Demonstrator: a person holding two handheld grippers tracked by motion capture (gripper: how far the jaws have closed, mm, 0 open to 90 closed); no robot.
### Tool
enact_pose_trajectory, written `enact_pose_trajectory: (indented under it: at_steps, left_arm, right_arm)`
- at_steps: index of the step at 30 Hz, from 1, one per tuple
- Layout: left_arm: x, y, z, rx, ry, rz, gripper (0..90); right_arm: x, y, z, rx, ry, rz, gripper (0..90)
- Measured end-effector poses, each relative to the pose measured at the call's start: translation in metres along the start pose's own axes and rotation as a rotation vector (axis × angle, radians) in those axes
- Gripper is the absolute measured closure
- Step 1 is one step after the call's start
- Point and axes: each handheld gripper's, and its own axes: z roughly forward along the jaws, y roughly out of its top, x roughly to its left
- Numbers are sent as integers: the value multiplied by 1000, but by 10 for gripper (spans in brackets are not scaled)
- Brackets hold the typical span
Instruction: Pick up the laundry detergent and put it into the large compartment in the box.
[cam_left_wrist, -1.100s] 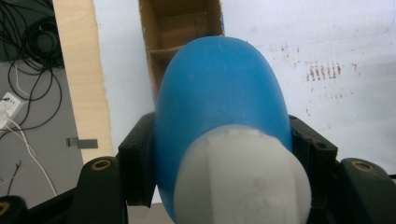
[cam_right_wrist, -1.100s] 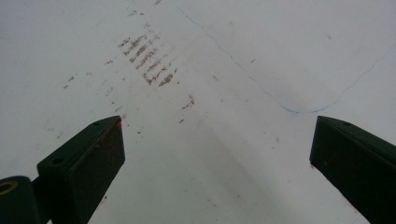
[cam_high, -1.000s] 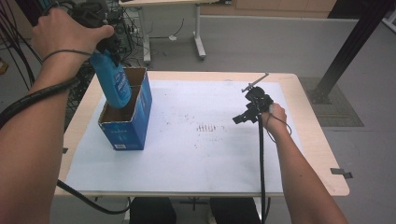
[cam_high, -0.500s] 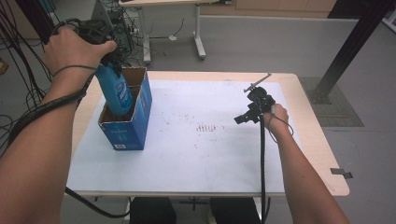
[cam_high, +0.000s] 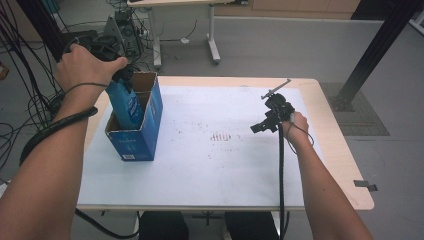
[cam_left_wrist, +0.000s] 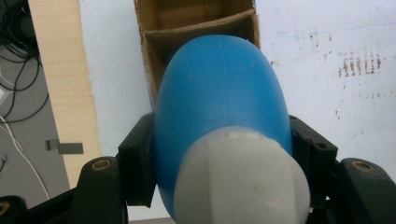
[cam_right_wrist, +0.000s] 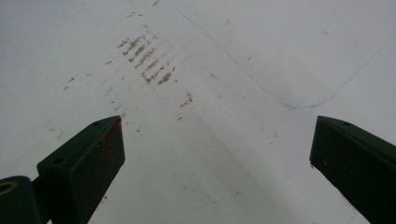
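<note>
Bottle (cam_high: 125, 102), blue with a pale cap (cam_left_wrist: 243, 182), hangs clamped in the left gripper (cam_high: 120, 75) and stands partly sunk into the near compartment of the box (cam_high: 137, 132). That box is an open blue carton with a cardboard divider, sitting on the white sheet (cam_high: 220, 165) near the left edge of the table (cam_high: 345, 165), toward the far left corner. In the left gripper view both black jaws press against the bottle's sides just below the cap, one on each flank, and the bottle's rounded body points down at the divided cardboard interior (cam_left_wrist: 196, 23).

The left hand (cam_high: 85, 65) wraps over the gripper from above, knuckles up, wrist bent so the tool points downward into the box. The left forearm runs in from the lower left corner of the high view, rising steeply to the hand, with a cable trailing beside it.

The right gripper (cam_high: 272, 112) rests low over the sheet toward the right edge of the table, well apart from the box, aimed left across the sheet. Its jaws stand wide apart with nothing between them; the right gripper view looks past them at bare white sheet with rusty smudges (cam_right_wrist: 147, 58). The right hand (cam_high: 297, 125) holds it from behind, forearm stretched nearly straight from the near edge of the table, cable running along it
</note>
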Motion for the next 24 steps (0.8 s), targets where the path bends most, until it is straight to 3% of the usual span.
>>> enact_pose_trajectory:
  at_steps: [24]
  left_arm:
    - [2,3,53,36,-12,9,377]
  right_arm:
    - [-1,-3,3,6,-1,11,33]
